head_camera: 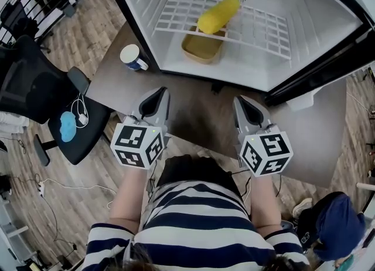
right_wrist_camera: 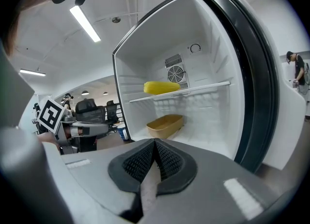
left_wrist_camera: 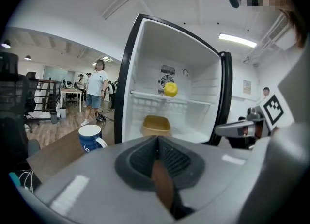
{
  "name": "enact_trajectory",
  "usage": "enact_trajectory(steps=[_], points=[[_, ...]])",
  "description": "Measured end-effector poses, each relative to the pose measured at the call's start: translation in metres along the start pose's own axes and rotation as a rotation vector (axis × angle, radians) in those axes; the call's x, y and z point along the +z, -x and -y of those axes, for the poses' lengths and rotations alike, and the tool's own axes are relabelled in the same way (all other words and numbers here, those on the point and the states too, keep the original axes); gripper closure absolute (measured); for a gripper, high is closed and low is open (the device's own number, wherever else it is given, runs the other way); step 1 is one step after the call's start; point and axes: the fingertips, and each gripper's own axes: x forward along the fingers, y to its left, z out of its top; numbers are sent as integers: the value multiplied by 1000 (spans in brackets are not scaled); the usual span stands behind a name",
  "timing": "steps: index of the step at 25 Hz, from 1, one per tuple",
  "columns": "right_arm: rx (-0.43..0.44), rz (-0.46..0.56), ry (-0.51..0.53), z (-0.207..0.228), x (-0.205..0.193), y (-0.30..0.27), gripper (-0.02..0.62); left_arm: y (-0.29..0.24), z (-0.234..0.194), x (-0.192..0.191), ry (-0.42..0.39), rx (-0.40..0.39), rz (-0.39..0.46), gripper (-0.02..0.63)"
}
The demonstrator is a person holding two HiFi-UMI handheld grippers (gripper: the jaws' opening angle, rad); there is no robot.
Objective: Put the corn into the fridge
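White fridge standing wide ahead, left gripper jaws pressed together, empty, right gripper jaws together too, gripping nothing, yellow corn cob beyond both tips on white wire shelf

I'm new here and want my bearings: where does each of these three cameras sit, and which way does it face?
Head view: on the person's head, facing steeply down at the fridge and corn; striped shirt, forearms, left gripper and right gripper show.
Left gripper view: on the left gripper, facing along its shut jaws into the fridge.
Right gripper view: on the right gripper, likewise along its shut jaws.
Shared: all show the corn; each gripper view glimpses the other gripper.
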Motion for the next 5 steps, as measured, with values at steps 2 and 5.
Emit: enact_trajectory(steps=[2,5], points=[[2,-1,4,-2,0,0,603,1,0,0,-3,2,1,606],[7,-7,10,-4,-1,0,603,4,0,0,-11,5,-6,606]])
